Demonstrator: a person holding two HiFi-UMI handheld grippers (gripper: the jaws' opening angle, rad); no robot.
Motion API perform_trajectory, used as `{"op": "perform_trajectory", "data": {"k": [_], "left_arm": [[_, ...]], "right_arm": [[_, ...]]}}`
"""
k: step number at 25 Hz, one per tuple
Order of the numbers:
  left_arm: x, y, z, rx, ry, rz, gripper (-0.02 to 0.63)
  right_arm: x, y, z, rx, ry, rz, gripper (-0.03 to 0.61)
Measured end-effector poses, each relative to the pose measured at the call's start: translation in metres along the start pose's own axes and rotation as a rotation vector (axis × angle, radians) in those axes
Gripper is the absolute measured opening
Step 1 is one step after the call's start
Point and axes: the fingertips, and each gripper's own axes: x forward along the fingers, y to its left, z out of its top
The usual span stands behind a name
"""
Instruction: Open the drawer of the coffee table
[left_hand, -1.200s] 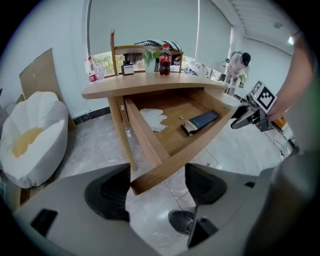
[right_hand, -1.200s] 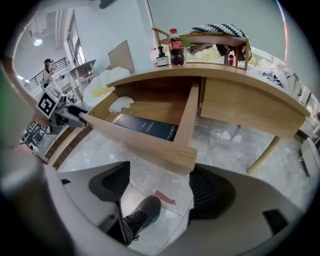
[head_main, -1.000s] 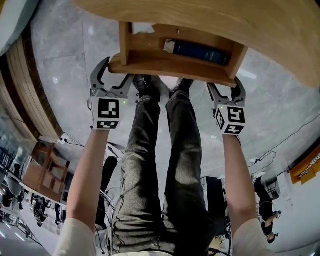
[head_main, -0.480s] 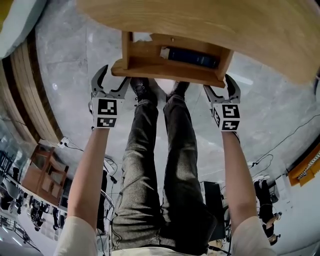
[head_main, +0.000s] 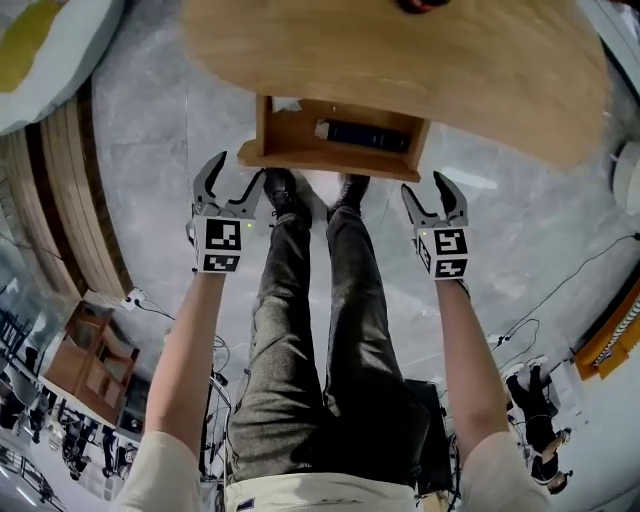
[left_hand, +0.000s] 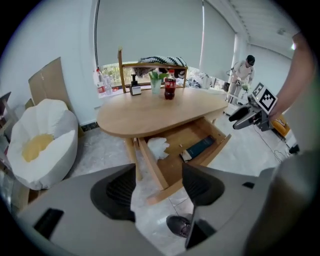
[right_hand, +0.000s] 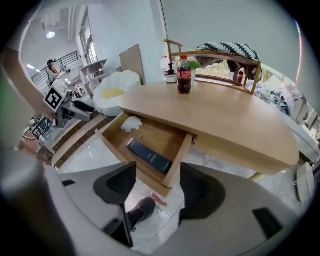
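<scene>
**A:** Left gripper (head_main: 236, 172)?

**B:** Released. Jaws wide apart, just eased inward a little, with nothing between them. Hangs short of the coffee table (head_main: 400, 60), off the near left corner of the drawer (head_main: 330, 160), touching no wood.

**A:** And right gripper (head_main: 423, 186)?

**B:** Much the same: let go, jaws spread, just narrowed slightly, empty. Also short of the coffee table, off the drawer's near right corner and clear of it.

**A:** Drawer's whereabouts?

**B:** Pulled well out from under the coffee table's near edge, inside laid bare.

**A:** Step in hand?

**B:** Seems done with the pulling and the letting go. Probably only backing away from the coffee table left. If wanted wider, would call for closing both pairs of jaws on the front board again and drawing straight back, evenly on both sides, to avoid skewing.

**A:** Contents?

**B:** Holds a dark book (head_main: 362, 135), lying flat toward the right side as seen from the coffee table's near edge. Also a crumpled white paper (head_main: 285, 103), tucked in the back left corner just under the tabletop. Otherwise bare wood.
</scene>
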Motion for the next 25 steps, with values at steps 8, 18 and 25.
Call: {"op": "perform_trajectory", "data": {"k": [8,18,25], "left_arm": [[-0.074,-0.018,0.09,0.006,-0.092,0.009,0.178],[-0.202,-0.023,0.2,-0.041,-0.206,0.079,0.08],[-0.263,-0.03,0.248,-0.092,-0.27,0.085,0.038]], "right_arm": [[-0.079,0.008,0.093,0.029,-0.122,0.01,0.196],[-0.206,0.023,0.17,0.034,-0.211,0.024,0.021],[-0.283,0.016,0.225,0.001,-0.297,0.029,0.018]]}}
